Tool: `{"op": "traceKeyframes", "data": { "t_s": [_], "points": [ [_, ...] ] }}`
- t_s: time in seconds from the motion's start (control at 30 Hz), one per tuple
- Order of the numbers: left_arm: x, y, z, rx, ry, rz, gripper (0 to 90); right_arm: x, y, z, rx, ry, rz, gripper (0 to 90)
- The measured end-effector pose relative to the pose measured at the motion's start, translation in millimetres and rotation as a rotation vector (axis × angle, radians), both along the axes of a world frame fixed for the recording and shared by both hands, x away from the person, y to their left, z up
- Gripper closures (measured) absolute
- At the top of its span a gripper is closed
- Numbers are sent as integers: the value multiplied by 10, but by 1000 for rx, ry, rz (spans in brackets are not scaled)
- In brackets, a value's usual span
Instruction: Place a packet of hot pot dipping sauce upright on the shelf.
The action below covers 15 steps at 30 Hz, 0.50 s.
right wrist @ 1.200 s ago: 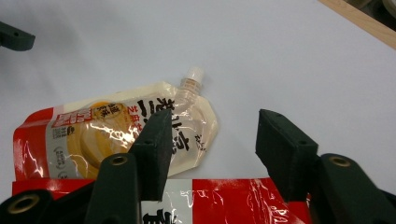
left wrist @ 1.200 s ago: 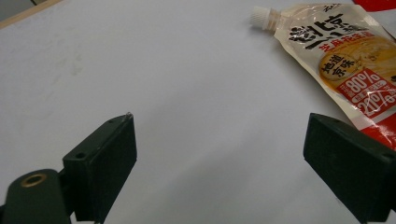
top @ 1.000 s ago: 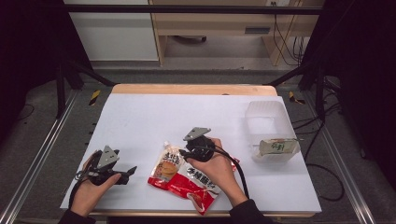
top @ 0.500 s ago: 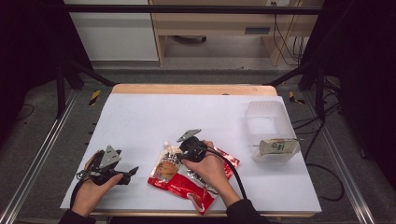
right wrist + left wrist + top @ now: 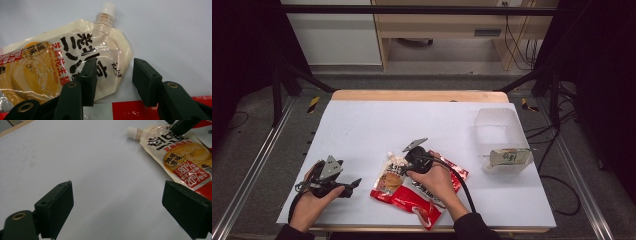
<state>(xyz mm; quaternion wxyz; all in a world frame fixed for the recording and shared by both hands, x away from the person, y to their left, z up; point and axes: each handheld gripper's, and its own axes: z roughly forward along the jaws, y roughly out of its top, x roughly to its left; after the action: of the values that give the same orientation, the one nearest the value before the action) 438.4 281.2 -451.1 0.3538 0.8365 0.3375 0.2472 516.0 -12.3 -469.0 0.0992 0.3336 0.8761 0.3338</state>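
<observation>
— Where does our spouted sauce pouch (image 5: 62,67) lie now?

— Flat on the white table (image 5: 377,125), at the near middle, cap pointing away from us, and its lower end resting against the red packet (image 5: 414,202) beside it. It has not shifted against the picture from a second ago.

— And what has changed?

— Our right tool (image 5: 113,80) has come down. A second ago it stood higher over the pouch; now, in the right gripper view, its two black pads straddle the pouch's right edge near the shoulder below the cap. One pad lies over the printed face, the other over bare table just past the edge. The jaws stand partly apart and do not pinch the film yet, so we call the tool open with the pouch's edge between its jaws.

— What does that mean for the work?

— We judge the reach is done and the grasp comes next: close on that edge and lift. The film is slack, so a shallow bite might slip.

— The left tool (image 5: 117,212)?

— Wide open over bare table, to the pouch's left, holding nothing, and unmoved. Farther out, on the right, the clear plastic tub (image 5: 497,125) sits with a small carton (image 5: 509,157) just in front of it.
</observation>
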Motion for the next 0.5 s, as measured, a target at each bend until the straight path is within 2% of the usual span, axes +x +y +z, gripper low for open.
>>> {"op": "traceKeyframes", "data": {
  "t_s": [0.03, 0.3, 0.37, 0.43, 0.5],
  "points": [
    [2, 3, 4, 10, 1, -5, 99, 2, -2, -3, 2, 4, 0, 554],
    [6, 0, 6, 7, 3, -9, 100, -15, 15, -7, 29, 37, 17, 578],
    [4, -8, 2, -6, 1, -5, 100, -20, 10, -4, 36, 41, 19, 586],
    [4, -9, 4, -4, 1, -7, 100, -33, 1, 8, 42, 55, 18, 620],
    [4, -8, 5, -4, 1, -8, 101, -47, -6, 20, 46, 48, 35, 656]
  ]
}}
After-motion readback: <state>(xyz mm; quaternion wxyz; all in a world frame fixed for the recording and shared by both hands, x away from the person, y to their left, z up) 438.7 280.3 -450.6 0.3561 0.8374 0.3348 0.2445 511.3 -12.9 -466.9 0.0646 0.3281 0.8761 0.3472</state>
